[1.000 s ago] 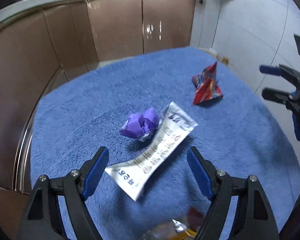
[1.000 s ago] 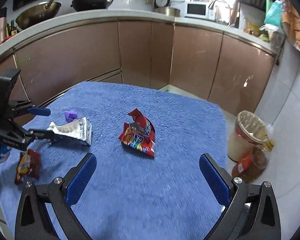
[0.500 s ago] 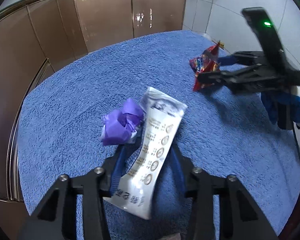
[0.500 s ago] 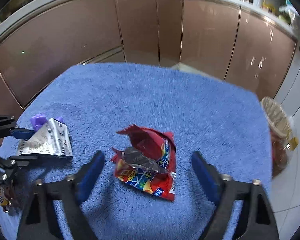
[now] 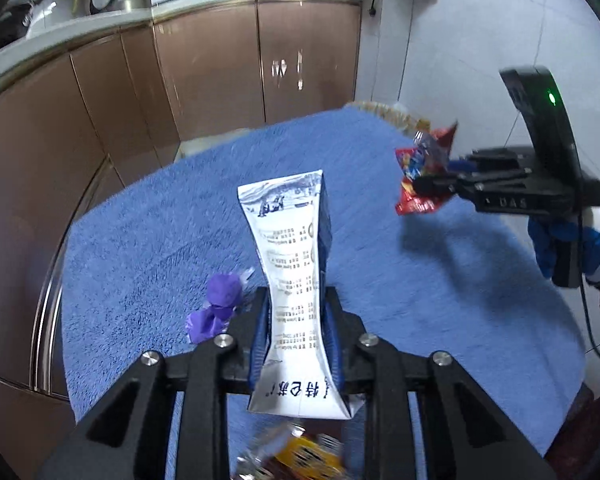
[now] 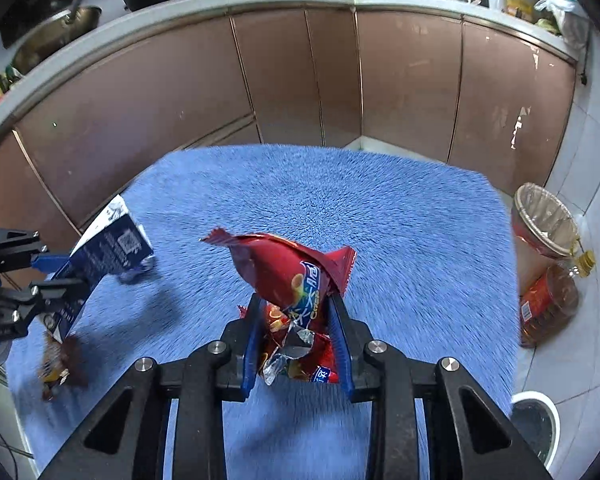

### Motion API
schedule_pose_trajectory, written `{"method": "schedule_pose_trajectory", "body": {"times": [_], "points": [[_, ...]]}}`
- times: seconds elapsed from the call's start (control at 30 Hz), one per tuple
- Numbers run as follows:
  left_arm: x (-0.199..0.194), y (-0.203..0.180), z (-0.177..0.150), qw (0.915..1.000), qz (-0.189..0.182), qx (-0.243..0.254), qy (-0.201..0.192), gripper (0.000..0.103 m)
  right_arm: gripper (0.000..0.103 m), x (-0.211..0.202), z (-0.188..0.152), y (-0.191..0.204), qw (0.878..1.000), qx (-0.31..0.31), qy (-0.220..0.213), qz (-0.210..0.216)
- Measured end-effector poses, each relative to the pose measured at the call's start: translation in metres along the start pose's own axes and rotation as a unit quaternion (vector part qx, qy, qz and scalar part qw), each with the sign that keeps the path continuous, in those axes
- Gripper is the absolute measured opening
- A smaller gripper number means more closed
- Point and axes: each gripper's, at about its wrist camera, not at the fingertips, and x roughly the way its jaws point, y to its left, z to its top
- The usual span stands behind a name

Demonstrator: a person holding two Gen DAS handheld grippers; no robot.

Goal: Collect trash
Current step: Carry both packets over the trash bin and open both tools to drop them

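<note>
My left gripper [image 5: 296,332] is shut on a long white wrapper [image 5: 292,248] with dark print and holds it up off the blue towel-covered table [image 5: 380,280]. It also shows at the left of the right wrist view [image 6: 96,260]. My right gripper [image 6: 296,336] is shut on a crumpled red snack bag [image 6: 288,276], lifted above the table; the bag also shows in the left wrist view [image 5: 424,172]. A purple crumpled wrapper [image 5: 216,308] lies on the towel left of my left gripper. A brown and yellow wrapper [image 6: 60,364] lies near the table's left edge.
A lined waste bin [image 6: 540,232] stands on the floor right of the table, beside an oil bottle [image 6: 548,300] and a white round object [image 6: 536,424]. Brown kitchen cabinets [image 6: 300,80] curve around behind the table.
Both grippers have closed on their wrappers and lifted them off the towel. The purple wrapper stays on the table.
</note>
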Motion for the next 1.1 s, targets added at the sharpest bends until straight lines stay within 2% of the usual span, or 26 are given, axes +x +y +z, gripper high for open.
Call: {"method": "schedule_pose_trajectory", "body": {"times": [0.1,0.27,0.43,0.53,0.63,0.73,0.9,1.1], "points": [[-0.021,-0.018,0.005,0.9997,-0.007,-0.003,-0.025,0.024,0.027,-0.029,-0.009,-0.001,1.000,0.008,-0.019,0.006],[-0.047,-0.068,0.018,0.9975,-0.030,0.023,-0.060,0.024,0.027,-0.094,-0.032,-0.009,0.998,0.021,-0.063,-0.002],[-0.051,-0.130,0.037,0.9928,-0.071,0.054,-0.080,0.024,0.027,-0.156,-0.059,-0.034,0.992,0.050,-0.107,-0.037],[-0.044,-0.175,0.053,0.9883,-0.104,0.074,-0.082,0.024,0.027,-0.186,-0.079,-0.055,0.986,0.073,-0.127,-0.078],[-0.022,-0.221,0.069,0.9841,-0.132,0.093,-0.073,0.024,0.027,-0.201,-0.099,-0.082,0.978,0.103,-0.132,-0.121],[0.016,-0.268,0.087,0.9812,-0.155,0.106,-0.046,0.024,0.027,-0.203,-0.120,-0.107,0.970,0.128,-0.122,-0.164],[0.079,-0.321,0.107,0.9770,-0.182,0.111,-0.002,0.024,0.027,-0.179,-0.159,-0.153,0.960,0.177,-0.084,-0.201],[0.162,-0.354,0.131,0.9765,-0.191,0.077,0.062,0.024,0.028,-0.137,-0.199,-0.214,0.944,0.246,-0.039,-0.218]]}}
